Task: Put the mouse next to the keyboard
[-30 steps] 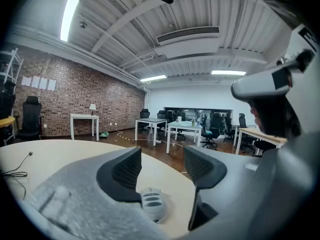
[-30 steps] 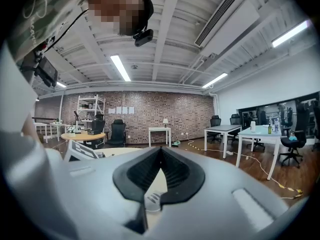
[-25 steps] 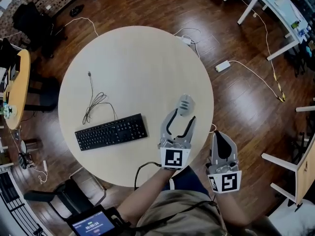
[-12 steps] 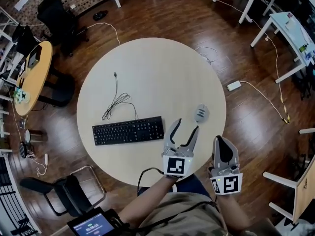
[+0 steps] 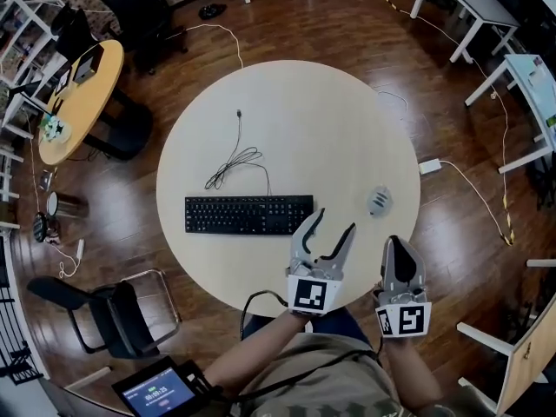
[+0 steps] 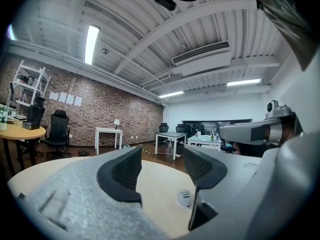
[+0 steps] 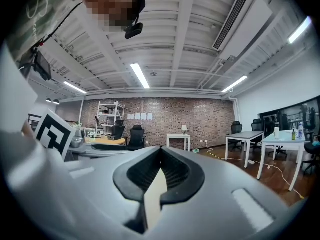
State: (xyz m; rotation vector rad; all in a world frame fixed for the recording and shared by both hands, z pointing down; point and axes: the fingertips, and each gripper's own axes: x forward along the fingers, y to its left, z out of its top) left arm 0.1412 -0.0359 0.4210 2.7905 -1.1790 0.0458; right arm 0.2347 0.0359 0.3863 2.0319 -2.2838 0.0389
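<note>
The mouse [image 5: 379,201] lies near the table's [image 5: 287,120] right edge, apart from the keyboard [image 5: 248,215], slightly ahead and right of the left gripper [image 5: 335,224], its jaws spread wide and empty; the right gripper [image 5: 396,243], jaws pressed together on nothing, is about as near

light: bright, even, from ceiling strips [image 6: 91,44]
glare: floor [image 5: 287,24] sheen
edges: fisheye bend, dark vignette
focus: near foreground soft
</note>
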